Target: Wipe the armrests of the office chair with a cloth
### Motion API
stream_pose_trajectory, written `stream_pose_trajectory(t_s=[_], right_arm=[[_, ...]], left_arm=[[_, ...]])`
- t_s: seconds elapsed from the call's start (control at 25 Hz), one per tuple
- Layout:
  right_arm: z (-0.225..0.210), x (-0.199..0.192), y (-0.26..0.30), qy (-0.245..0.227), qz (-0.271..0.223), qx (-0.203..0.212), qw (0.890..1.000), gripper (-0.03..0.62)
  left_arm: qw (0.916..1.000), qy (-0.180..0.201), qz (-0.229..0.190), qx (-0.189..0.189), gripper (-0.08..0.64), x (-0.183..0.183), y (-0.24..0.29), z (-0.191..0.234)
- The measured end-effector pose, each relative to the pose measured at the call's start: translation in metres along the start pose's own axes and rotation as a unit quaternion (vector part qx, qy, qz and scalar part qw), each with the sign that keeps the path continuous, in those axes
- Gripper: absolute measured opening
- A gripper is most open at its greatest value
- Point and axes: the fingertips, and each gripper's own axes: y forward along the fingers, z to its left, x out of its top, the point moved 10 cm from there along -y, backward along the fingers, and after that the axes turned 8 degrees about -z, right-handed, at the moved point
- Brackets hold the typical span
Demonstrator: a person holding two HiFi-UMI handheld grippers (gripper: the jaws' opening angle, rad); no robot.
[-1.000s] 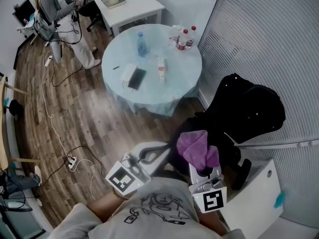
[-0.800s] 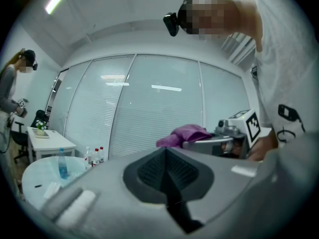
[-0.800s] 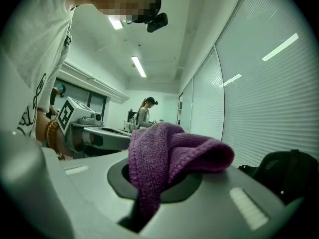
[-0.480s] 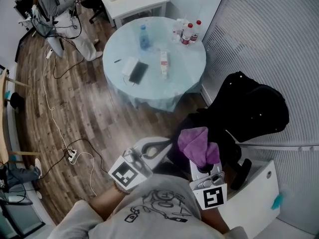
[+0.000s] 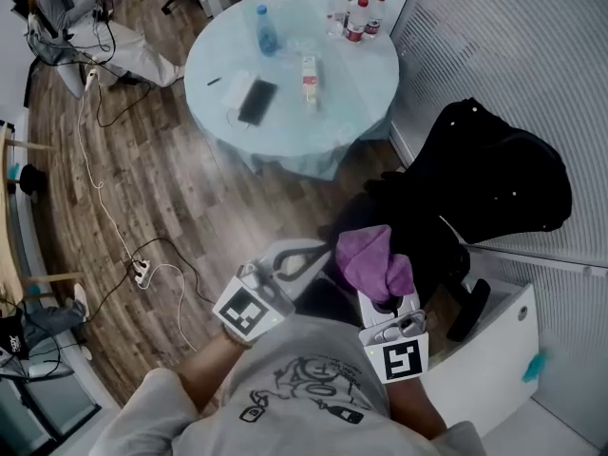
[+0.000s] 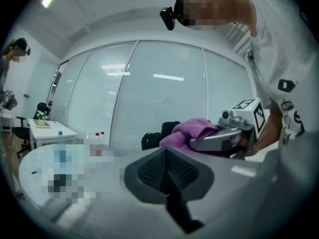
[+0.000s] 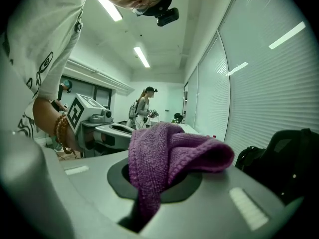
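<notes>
The purple cloth (image 5: 372,262) is pinched in the right gripper (image 5: 385,300), just in front of the office chair (image 5: 484,188) and not yet on an armrest. The left gripper (image 5: 294,260), beside the chair, is pressed together on nothing. The approach step is judged to be in hand; next the cloth needs lowering onto an armrest.

an office: glass partitions with blinds (image 5: 513,46), round meeting table (image 5: 347,88), black office chair (image 5: 494,183).

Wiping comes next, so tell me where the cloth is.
Head view, lower right of centre: the cloth is clamped in the right gripper, just left of the armrest.
</notes>
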Motion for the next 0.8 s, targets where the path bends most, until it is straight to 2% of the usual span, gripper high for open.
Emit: stream_pose_trajectory(t_s=[0.6,0.8], right_arm=[[0.002,-0.131,0.019,0.015,0.074,0.052,0.996,0.028],[0.004,-0.177,0.028,0.013,0.094,0.070,0.993,0.029]], left_arm=[[0.9974,-0.014,0.070,0.014,0.000,-0.126,0.004,0.023],[0.9962,-0.011,0.086,0.005,0.000,-0.166,0.008,0.030]])
